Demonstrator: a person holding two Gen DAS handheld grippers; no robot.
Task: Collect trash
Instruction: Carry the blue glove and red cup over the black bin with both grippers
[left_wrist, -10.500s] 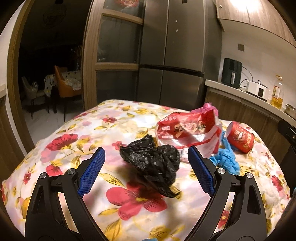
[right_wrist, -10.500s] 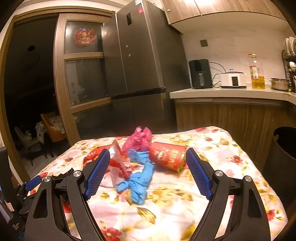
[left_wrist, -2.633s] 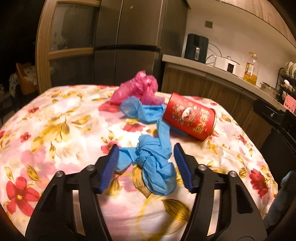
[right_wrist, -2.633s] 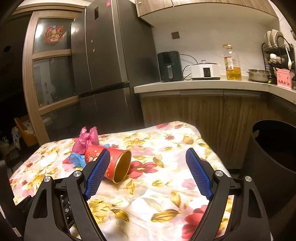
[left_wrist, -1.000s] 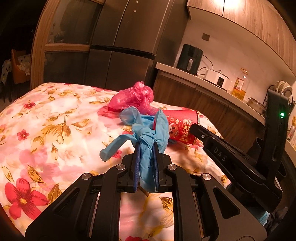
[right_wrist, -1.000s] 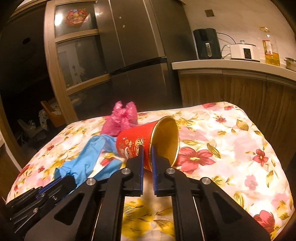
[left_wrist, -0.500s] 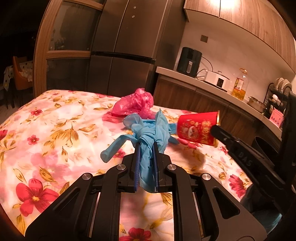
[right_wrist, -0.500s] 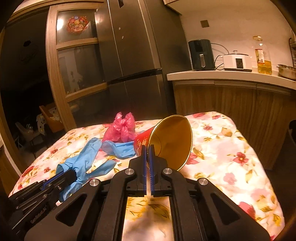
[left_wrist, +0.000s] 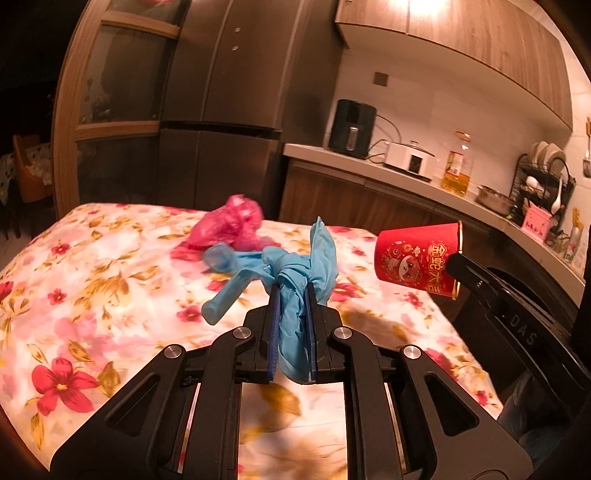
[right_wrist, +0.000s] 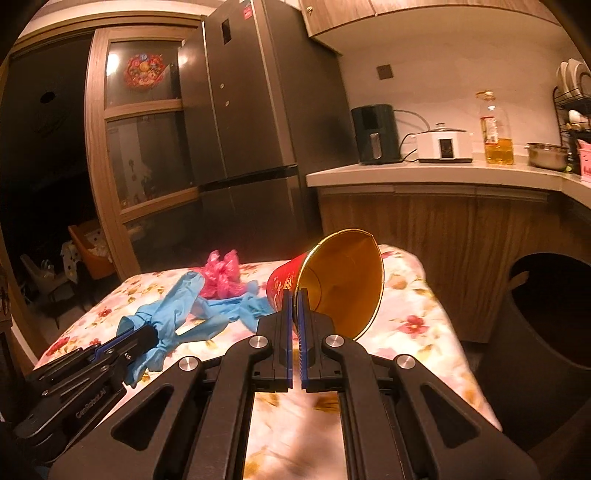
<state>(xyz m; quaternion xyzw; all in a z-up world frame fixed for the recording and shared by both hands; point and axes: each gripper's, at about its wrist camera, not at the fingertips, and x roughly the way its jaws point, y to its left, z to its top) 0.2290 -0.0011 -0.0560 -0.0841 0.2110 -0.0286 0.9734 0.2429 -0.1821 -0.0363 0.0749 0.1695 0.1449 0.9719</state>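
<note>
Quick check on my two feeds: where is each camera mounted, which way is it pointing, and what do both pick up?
Left wrist: sits on the left gripper, looking along its fingers across the floral table toward the counter; it is shut on blue gloves.
Right wrist: sits on the right gripper, facing the fridge, shut on the red cup; black bin at right.
Shared: gloves, cup, pink bag, and each other's gripper.

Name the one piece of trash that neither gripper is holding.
The crumpled pink plastic bag, lying on the floral tablecloth. The blue gloves are clamped in the left gripper, the red cup in the right gripper.
</note>
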